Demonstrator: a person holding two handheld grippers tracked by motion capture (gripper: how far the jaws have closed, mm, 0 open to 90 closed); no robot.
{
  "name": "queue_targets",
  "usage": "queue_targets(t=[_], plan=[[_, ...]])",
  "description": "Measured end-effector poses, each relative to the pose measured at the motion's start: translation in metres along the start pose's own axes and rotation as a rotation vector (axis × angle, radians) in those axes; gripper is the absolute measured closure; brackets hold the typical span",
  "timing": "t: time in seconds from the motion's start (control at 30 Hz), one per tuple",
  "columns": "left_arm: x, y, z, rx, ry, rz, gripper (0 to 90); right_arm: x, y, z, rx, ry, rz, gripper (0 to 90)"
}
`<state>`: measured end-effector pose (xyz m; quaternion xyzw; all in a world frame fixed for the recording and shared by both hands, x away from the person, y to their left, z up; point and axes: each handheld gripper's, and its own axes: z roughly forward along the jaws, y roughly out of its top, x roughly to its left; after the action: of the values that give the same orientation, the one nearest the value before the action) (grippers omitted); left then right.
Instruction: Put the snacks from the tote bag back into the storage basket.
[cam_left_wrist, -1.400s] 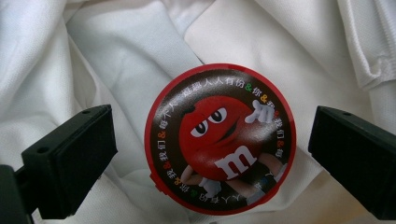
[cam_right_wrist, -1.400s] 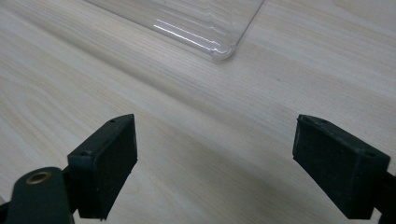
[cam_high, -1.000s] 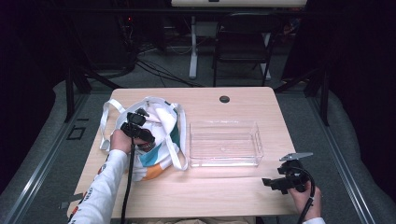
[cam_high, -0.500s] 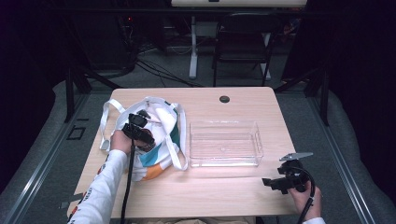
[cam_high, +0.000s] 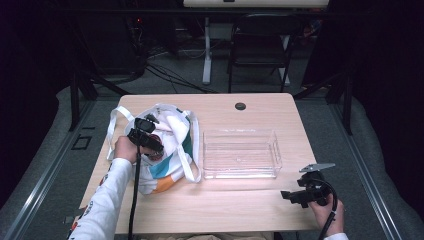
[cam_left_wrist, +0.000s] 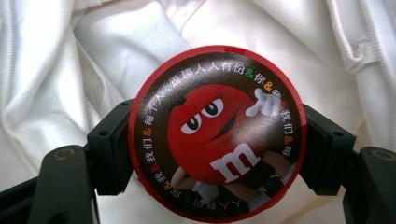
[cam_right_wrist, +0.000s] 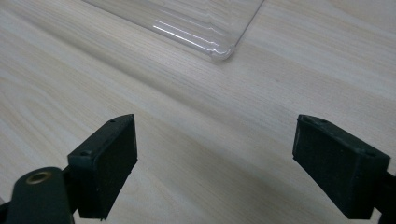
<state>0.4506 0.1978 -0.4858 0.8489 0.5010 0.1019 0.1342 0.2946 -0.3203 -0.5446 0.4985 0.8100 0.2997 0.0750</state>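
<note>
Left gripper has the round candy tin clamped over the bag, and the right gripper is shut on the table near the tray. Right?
Not quite. The right gripper is open, jaws wide apart over bare table, as the right gripper view shows. The left gripper does clamp the candy tin over the bag.

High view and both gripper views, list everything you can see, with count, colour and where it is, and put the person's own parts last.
Table: one, light wood, centre of the high view.
Cloth bag: one, white with teal and orange patches and white straps, left part of the table.
Round tin: one, red rim, dark lid with a red candy character, between the left gripper's jaws over the bag's white cloth.
Tray: one, clear plastic, empty, middle of the table, right of the bag.
Grommet: one, black, far edge of the table.
Chair: one, dark, on the floor beyond the table.
Left gripper: one, black, shut on the round tin.
Right gripper: one, black, open over bare table near the tray's corner.
</note>
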Motion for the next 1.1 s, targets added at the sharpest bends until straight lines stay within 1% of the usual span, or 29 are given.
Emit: queue_targets(t=[0.03, 0.17, 0.27, 0.43, 0.5, 0.63, 0.73, 0.87, 0.93, 0.97, 1.1], plan=[[0.0, 0.0, -0.002, 0.002, -0.004, -0.005, 25.8, 0.0, 0.0, 0.0, 0.0, 0.0, 0.0, 13.6], [0.001, 0.0, -0.008, 0.003, -0.003, 0.005, 25.7, 0.0, 0.0, 0.0, 0.001, 0.0, 0.002, 13.6], [0.002, 0.0, -0.012, -0.013, -0.012, 0.003, 25.8, 0.0, 0.0, 0.0, 0.0, -0.004, 0.004, 13.6], [0.003, 0.0, -0.02, -0.014, -0.008, 0.007, 25.8, 0.0, 0.0, 0.0, -0.001, -0.001, 0.002, 13.6], [0.003, 0.0, -0.023, -0.021, -0.005, 0.01, 25.8, 0.0, 0.0, 0.0, 0.0, 0.0, 0.001, 13.6], [0.002, 0.001, -0.031, -0.021, -0.006, 0.022, 25.8, 0.0, 0.0, 0.0, -0.002, -0.005, 0.003, 13.6], [0.001, 0.002, -0.036, -0.036, -0.004, 0.02, 25.8, 0.0, 0.0, 0.0, -0.001, -0.006, 0.003, 13.6], [0.001, 0.002, -0.041, -0.033, -0.003, 0.039, 25.8, 0.0, 0.0, 0.0, -0.001, -0.007, 0.001, 13.6], [0.0, 0.002, -0.044, -0.031, -0.007, 0.038, 25.8, 0.0, 0.0, 0.0, -0.002, -0.007, 0.002, 13.6], [0.0, 0.002, -0.045, -0.039, -0.003, 0.038, 25.8, 0.0, 0.0, 0.0, 0.001, -0.003, 0.0, 13.6], [-0.002, 0.003, -0.051, -0.038, -0.004, 0.049, 25.8, 0.0, 0.0, 0.0, 0.001, -0.008, 0.002, 13.6]])
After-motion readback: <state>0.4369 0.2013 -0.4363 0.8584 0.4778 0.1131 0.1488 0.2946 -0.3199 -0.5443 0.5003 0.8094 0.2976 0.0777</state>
